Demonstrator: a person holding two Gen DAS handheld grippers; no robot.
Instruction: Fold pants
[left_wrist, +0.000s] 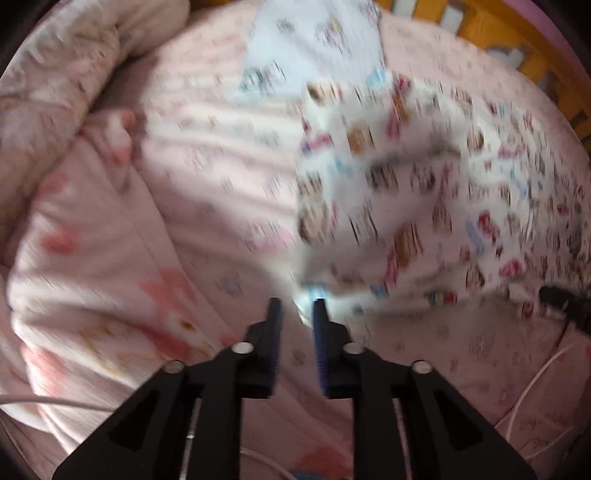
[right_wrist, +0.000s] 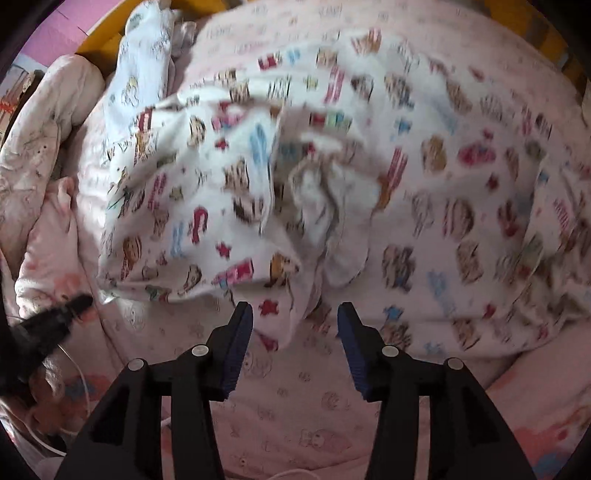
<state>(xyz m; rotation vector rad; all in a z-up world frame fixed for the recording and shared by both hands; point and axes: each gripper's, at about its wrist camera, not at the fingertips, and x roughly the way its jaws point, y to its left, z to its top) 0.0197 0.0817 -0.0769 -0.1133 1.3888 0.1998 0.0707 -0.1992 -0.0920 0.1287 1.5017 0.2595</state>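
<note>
The pants (left_wrist: 406, 192) are white with small coloured cartoon prints and lie rumpled on a pink bed; both views are motion-blurred. In the left wrist view my left gripper (left_wrist: 297, 302) stands at the pants' near-left corner, jaws a narrow gap apart, with a bit of white cloth between the tips. In the right wrist view the pants (right_wrist: 295, 177) fill the middle, bunched at the centre. My right gripper (right_wrist: 295, 310) is open, its jaws on either side of a hanging fold at the near edge. The left gripper's tip (right_wrist: 79, 304) shows at the left.
A pink printed bedsheet (left_wrist: 207, 155) covers the bed. A rolled pink quilt (left_wrist: 55, 88) lies along the left. A light blue printed garment (left_wrist: 314, 44) lies at the far side. A wooden bed rail (left_wrist: 517, 40) runs behind. White cables (left_wrist: 532, 387) lie near the front.
</note>
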